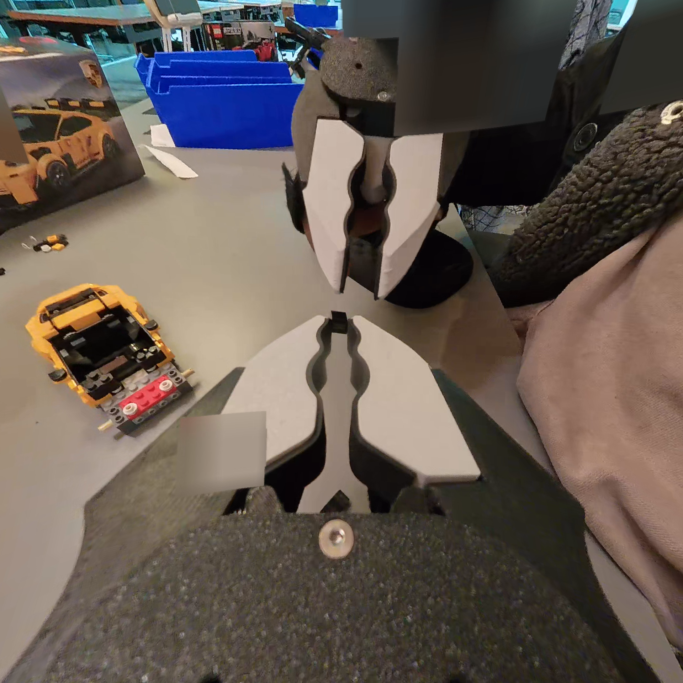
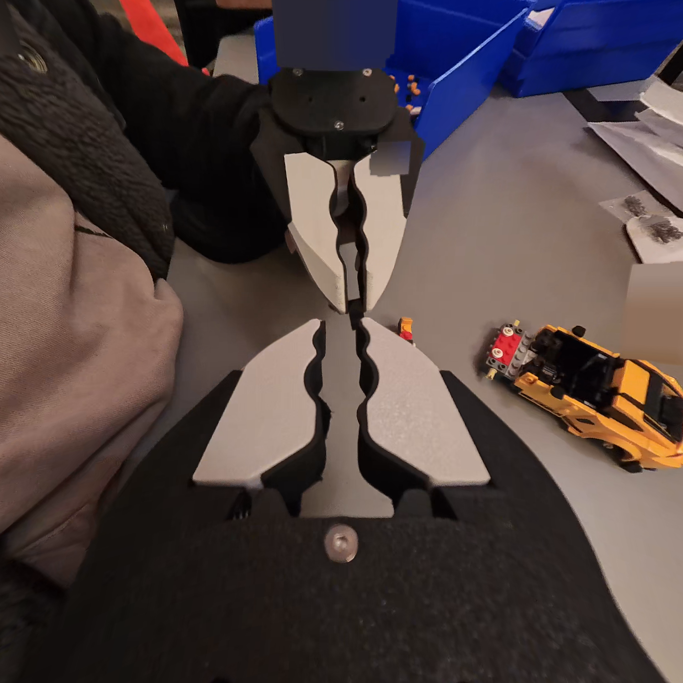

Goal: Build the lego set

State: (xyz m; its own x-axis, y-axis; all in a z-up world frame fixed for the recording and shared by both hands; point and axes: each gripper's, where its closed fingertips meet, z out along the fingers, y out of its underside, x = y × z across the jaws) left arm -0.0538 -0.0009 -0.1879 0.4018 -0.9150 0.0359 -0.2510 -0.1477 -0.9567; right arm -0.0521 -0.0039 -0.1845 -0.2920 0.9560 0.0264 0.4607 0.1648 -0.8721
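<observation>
Black brick (image 1: pixel 338 320) pinched in left gripper (image 1: pixel 338 322); right gripper (image 2: pixel 340 325) parted, empty.

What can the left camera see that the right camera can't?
Only the left wrist view shows the picture box with a yellow car on it, and a small black piece pinched at the left gripper tips.

Only the right wrist view shows plastic bags of dark parts and a tiny orange and red piece.

Both show the yellow lego car, blue bins, grey table and the right gripper, tip to tip with the left.
</observation>
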